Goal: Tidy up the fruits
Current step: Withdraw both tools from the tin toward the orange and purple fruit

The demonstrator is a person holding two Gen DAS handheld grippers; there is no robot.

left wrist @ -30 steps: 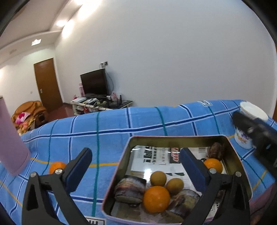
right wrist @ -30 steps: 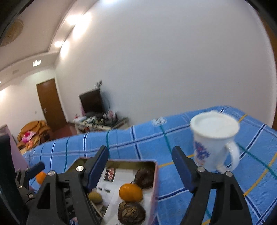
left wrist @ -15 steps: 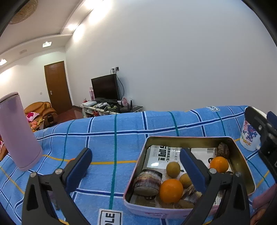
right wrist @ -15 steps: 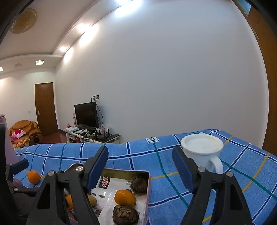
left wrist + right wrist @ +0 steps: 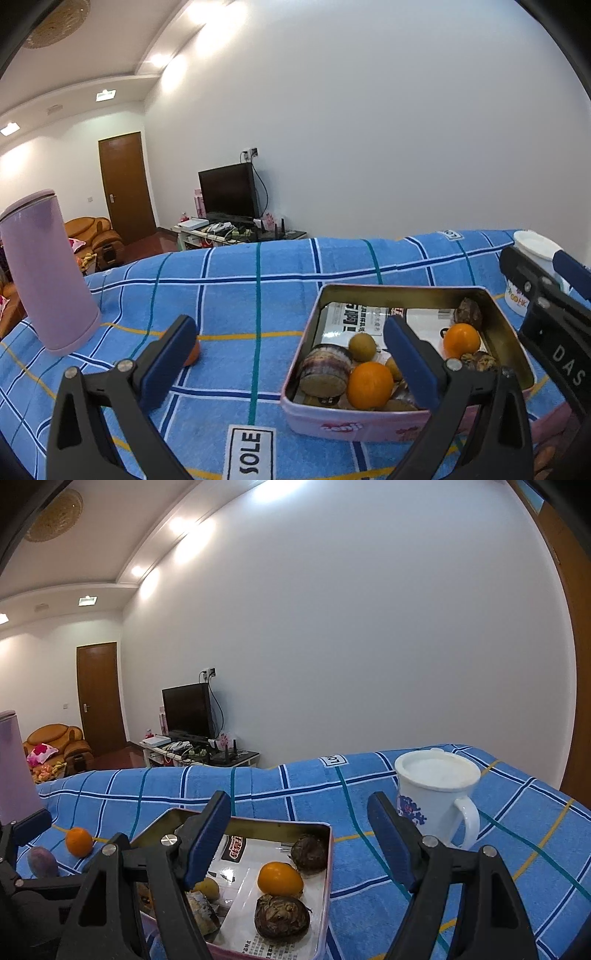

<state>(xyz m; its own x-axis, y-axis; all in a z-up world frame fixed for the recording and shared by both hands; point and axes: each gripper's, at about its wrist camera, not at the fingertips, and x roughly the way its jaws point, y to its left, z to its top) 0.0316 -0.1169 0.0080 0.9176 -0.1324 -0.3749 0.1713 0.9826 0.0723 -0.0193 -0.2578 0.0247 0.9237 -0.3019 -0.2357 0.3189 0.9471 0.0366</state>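
A pink tin on the blue checked cloth holds two oranges, small green-brown fruits and dark wrinkled fruits. My left gripper hangs open above the cloth, level with the tin's left side, with nothing between its fingers. A loose orange lies on the cloth, half hidden behind the left finger. My right gripper is open and empty over the tin's right part. The right wrist view shows the loose orange and a purple fruit left of the tin.
A tall pink tumbler stands at the cloth's left. A white lidded mug stands right of the tin, close to my right finger. The cloth's far edge drops off toward a room with a television stand.
The left gripper has drawn back and leftward, so the tin sits farther right and the whole tumbler shows. The right view has levelled; the loose orange and purple fruit have come into it.
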